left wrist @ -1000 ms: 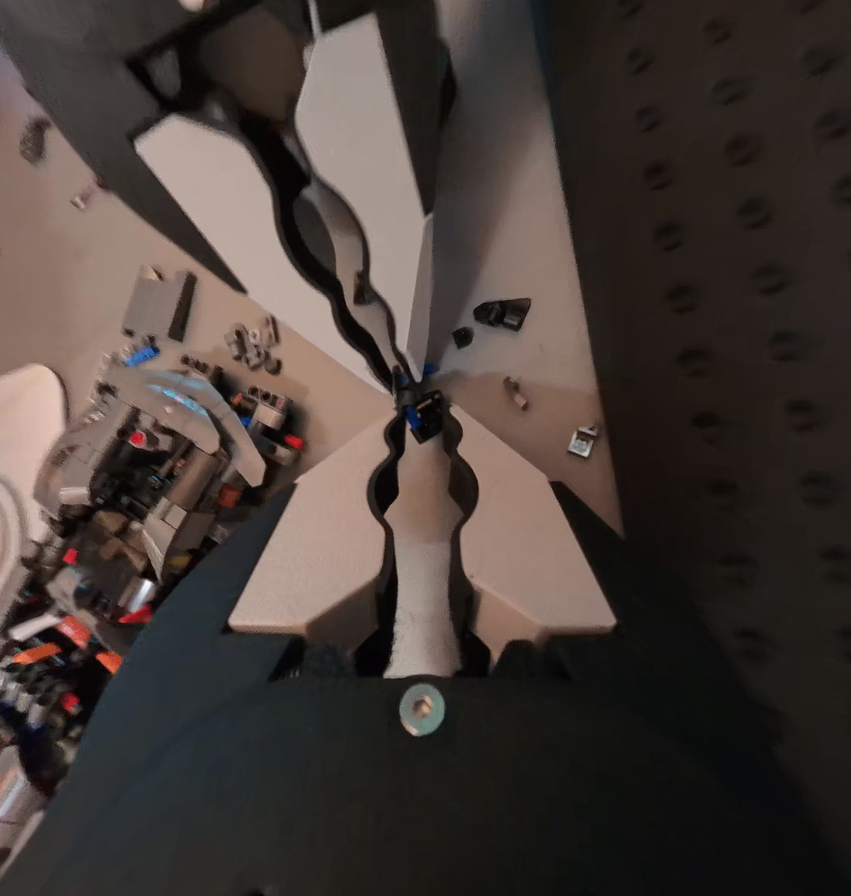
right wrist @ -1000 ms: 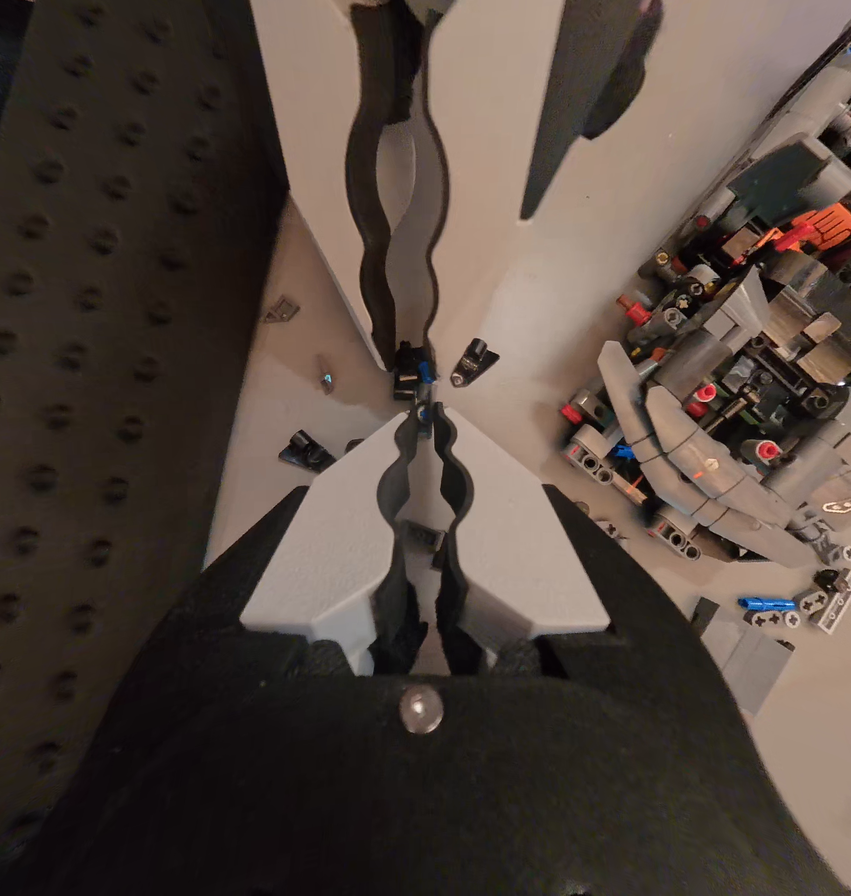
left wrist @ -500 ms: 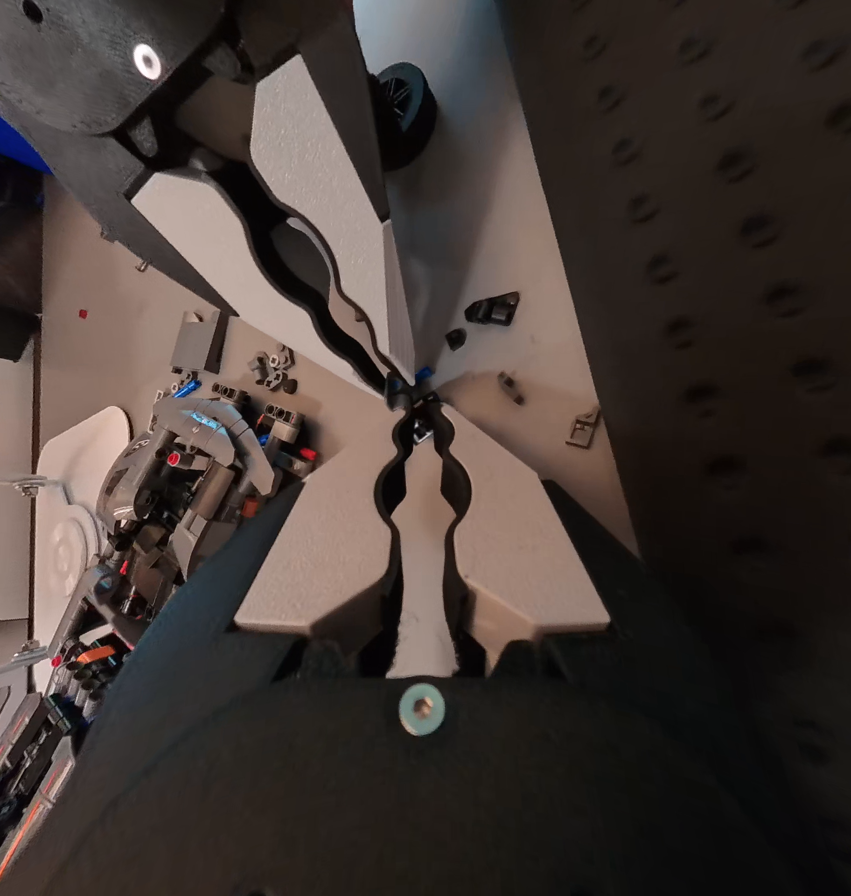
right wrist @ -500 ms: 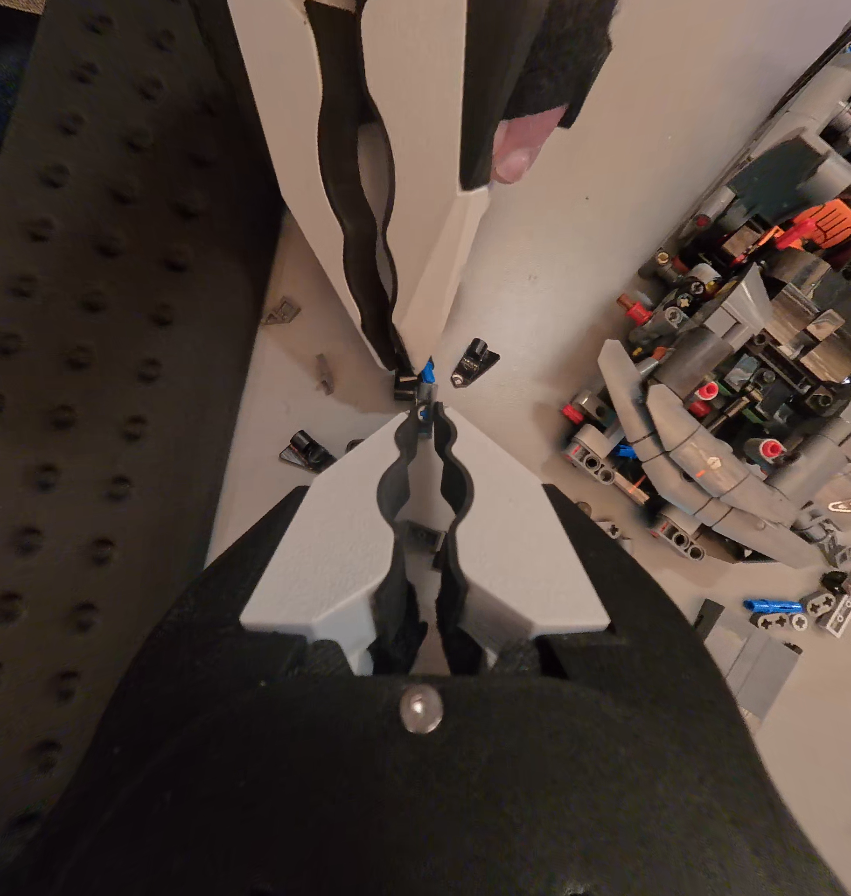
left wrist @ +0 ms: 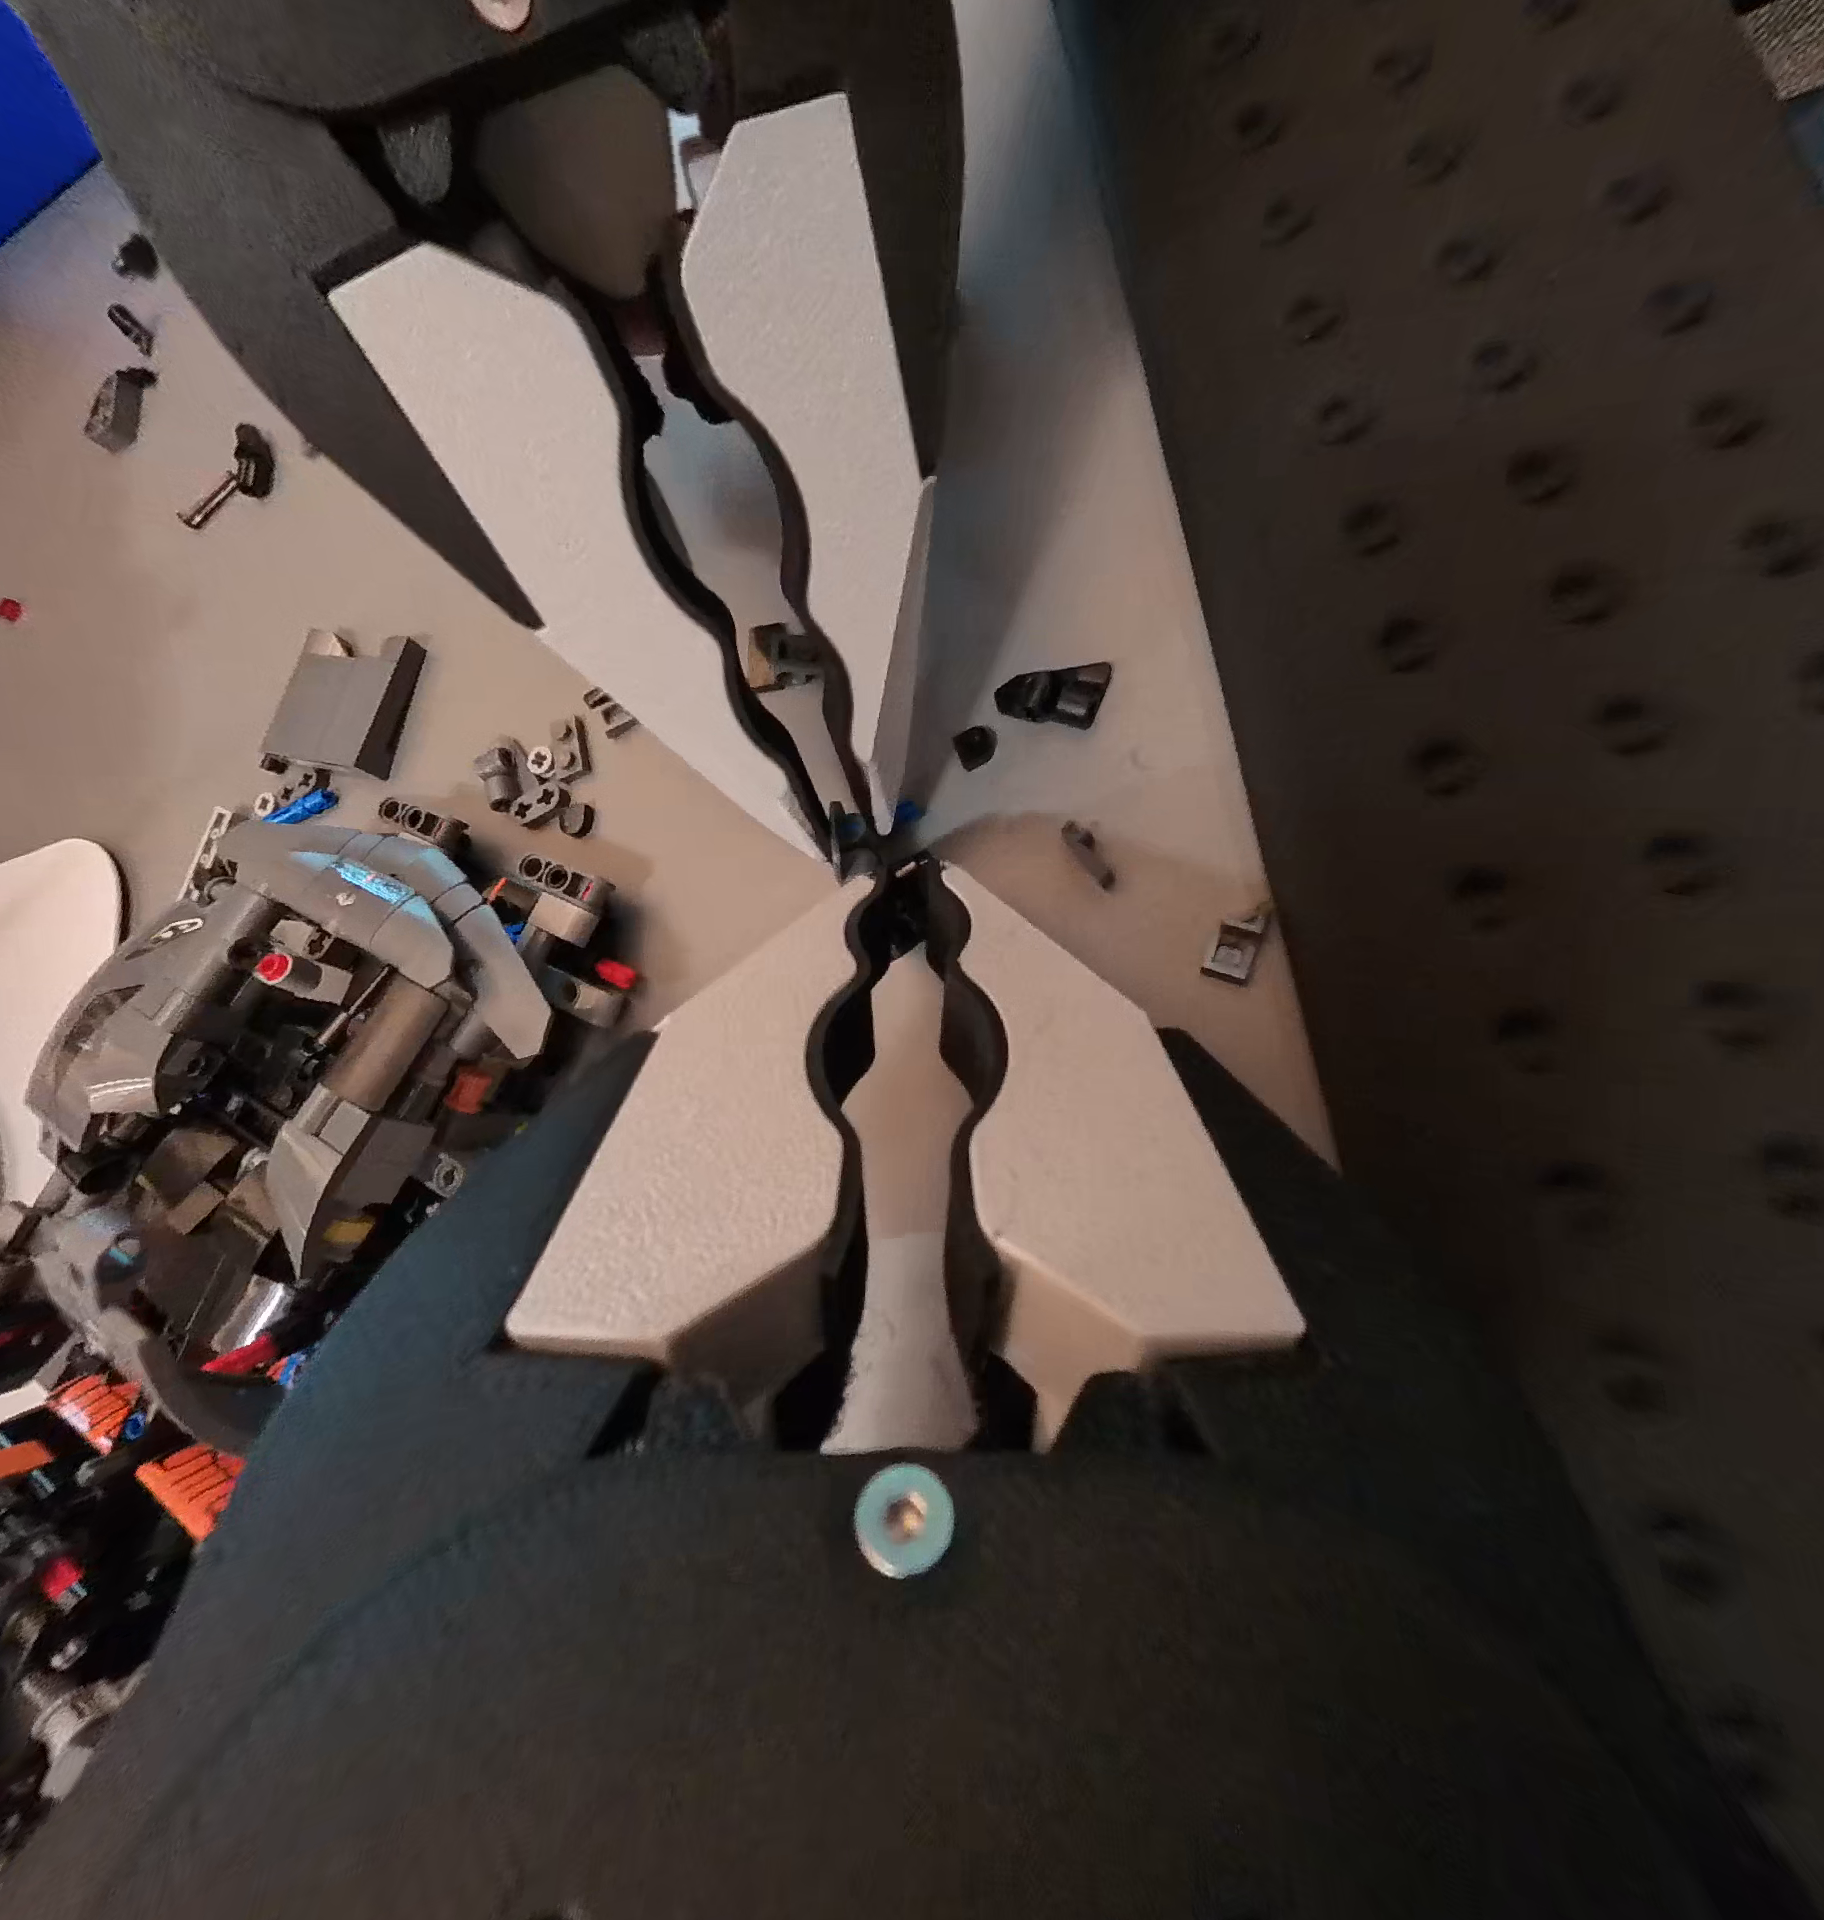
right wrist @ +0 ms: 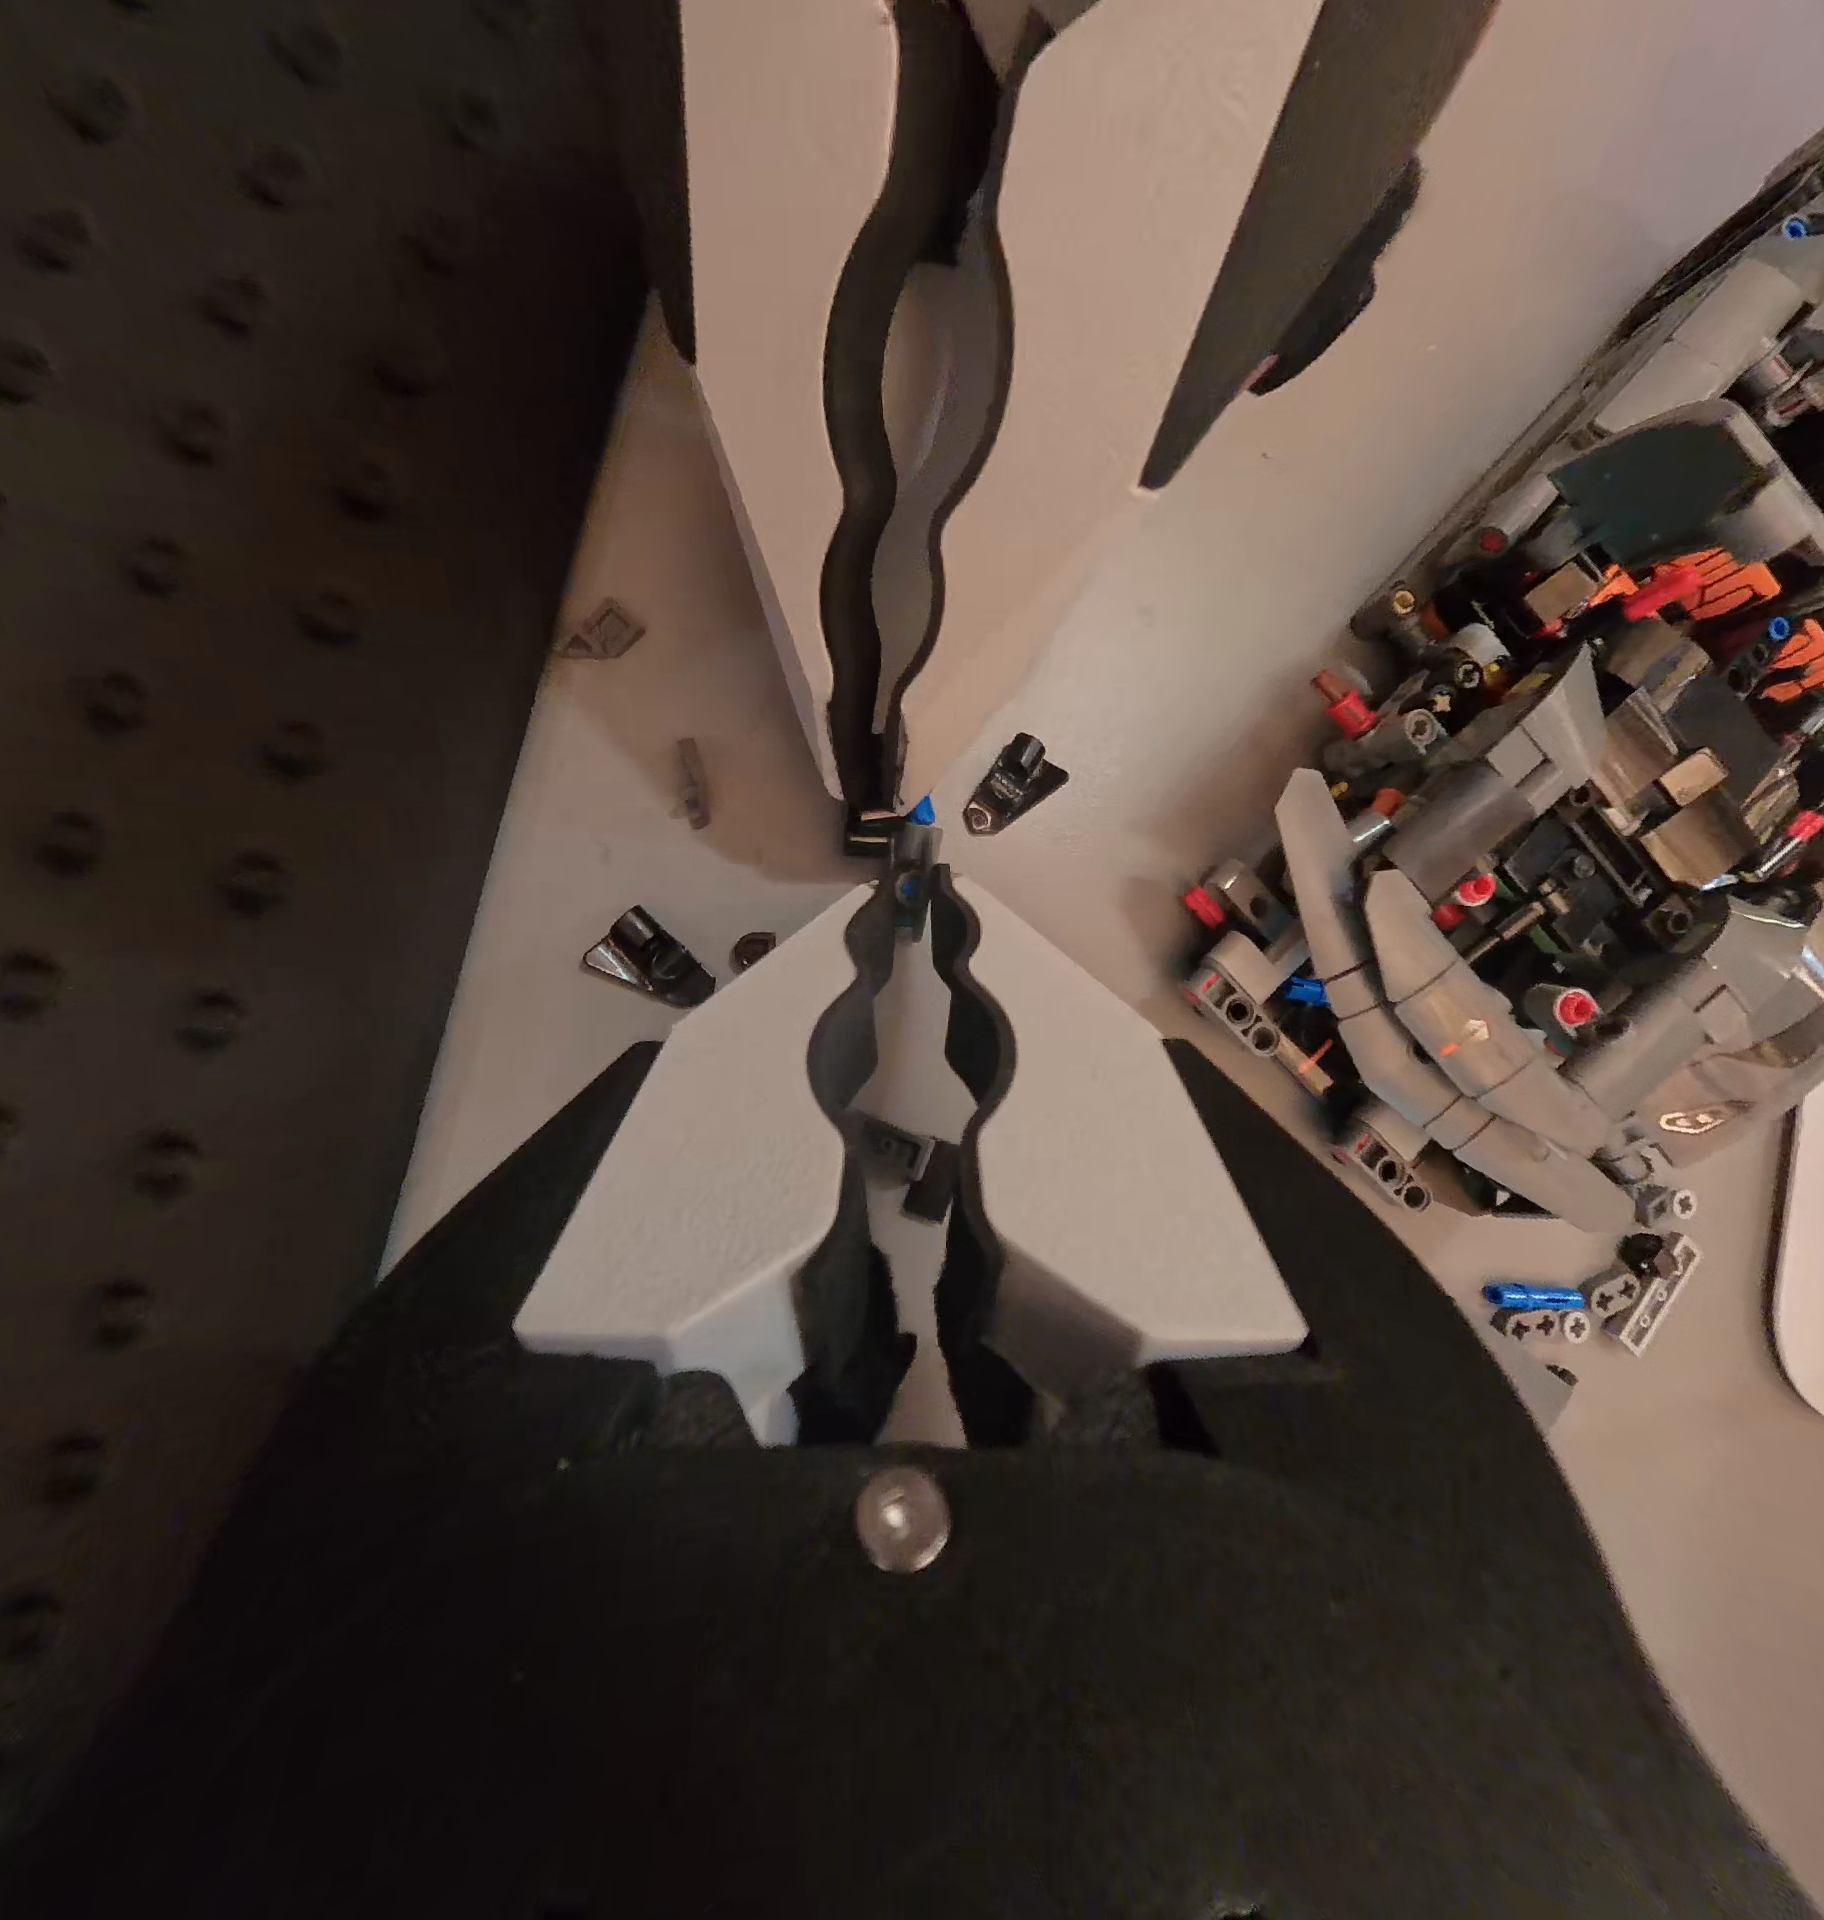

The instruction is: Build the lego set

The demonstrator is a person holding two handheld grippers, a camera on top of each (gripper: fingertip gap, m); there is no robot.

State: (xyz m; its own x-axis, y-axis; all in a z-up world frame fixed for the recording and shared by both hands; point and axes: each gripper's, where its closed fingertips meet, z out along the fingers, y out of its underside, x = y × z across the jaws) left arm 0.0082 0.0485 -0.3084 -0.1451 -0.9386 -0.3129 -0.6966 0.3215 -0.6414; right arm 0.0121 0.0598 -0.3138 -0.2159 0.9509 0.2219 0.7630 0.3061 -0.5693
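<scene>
Joining two tiny parts tip to tip is the step in hand, and it is happening in the air just above the pale bench (right wrist: 1178, 665), close to the dark studded mat (right wrist: 212, 727) that is lying along one bench edge. The left gripper (left wrist: 903, 914) is pinching a small black piece (left wrist: 900, 920) between nearly closed fingertips. The right gripper (right wrist: 908, 899) is likewise nearly closed, clamping a small grey connector with a blue pin (right wrist: 910, 868) whose blue end is poking out beyond the tips. In the right wrist view the black piece is sitting just beside the pin's end, touching or almost touching; which hole is being aimed at cannot be told.

Doing this well probably means that the person is keeping both grips firm, lining the pin's axis up with the hole before pushing, and pressing straight rather than at an angle, since a sideways load would likely twist a part out of the tips. The half-built grey lego car (right wrist: 1573, 862) is standing well apart toward the opposite bench edge, with loose pieces (left wrist: 534, 769) scattered near it.
</scene>
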